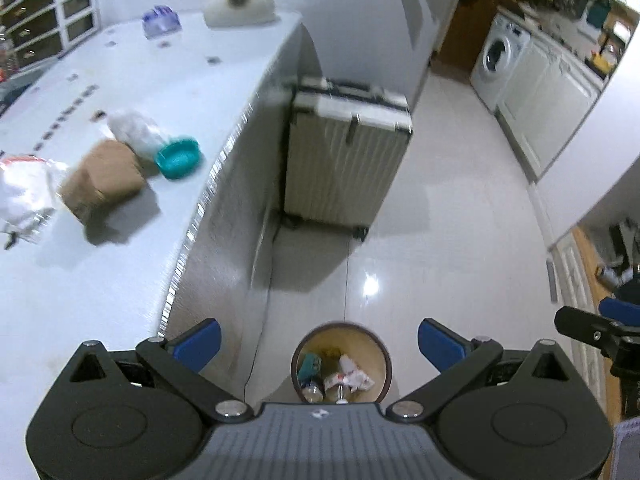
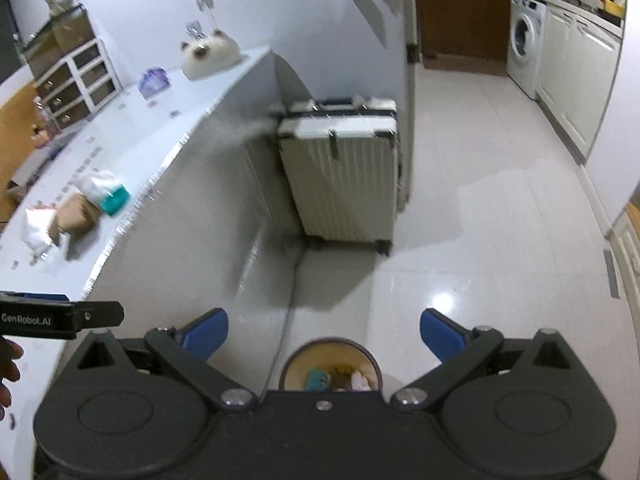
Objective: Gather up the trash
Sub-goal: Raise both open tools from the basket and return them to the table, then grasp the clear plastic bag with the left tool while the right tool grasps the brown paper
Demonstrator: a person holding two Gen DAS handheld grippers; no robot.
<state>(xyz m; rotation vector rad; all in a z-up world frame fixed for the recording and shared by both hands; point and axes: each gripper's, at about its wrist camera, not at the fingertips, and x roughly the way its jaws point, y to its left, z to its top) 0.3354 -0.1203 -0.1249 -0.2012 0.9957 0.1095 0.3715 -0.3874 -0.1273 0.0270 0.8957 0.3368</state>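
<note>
A round brown trash bin (image 1: 385, 364) stands on the floor below both grippers, with wrappers and a bottle inside; it also shows in the right wrist view (image 2: 289, 362). My left gripper (image 1: 319, 342) is open and empty above the bin. My right gripper (image 2: 324, 336) is open and empty above it too. On the white counter (image 1: 120, 264) lie a brown paper bag (image 1: 102, 180), a teal lid (image 1: 178, 157), a white plastic bag (image 1: 132, 130) and a crumpled white wrapper (image 1: 24, 196). The same pile shows in the right wrist view (image 2: 76, 212).
A cream suitcase (image 1: 344, 160) stands on the tiled floor beside the counter's end. A cat-shaped cushion (image 1: 240, 2) and a purple packet (image 1: 160, 20) sit at the counter's far end. A washing machine (image 1: 498, 60) and white cabinets (image 1: 552, 92) line the right side.
</note>
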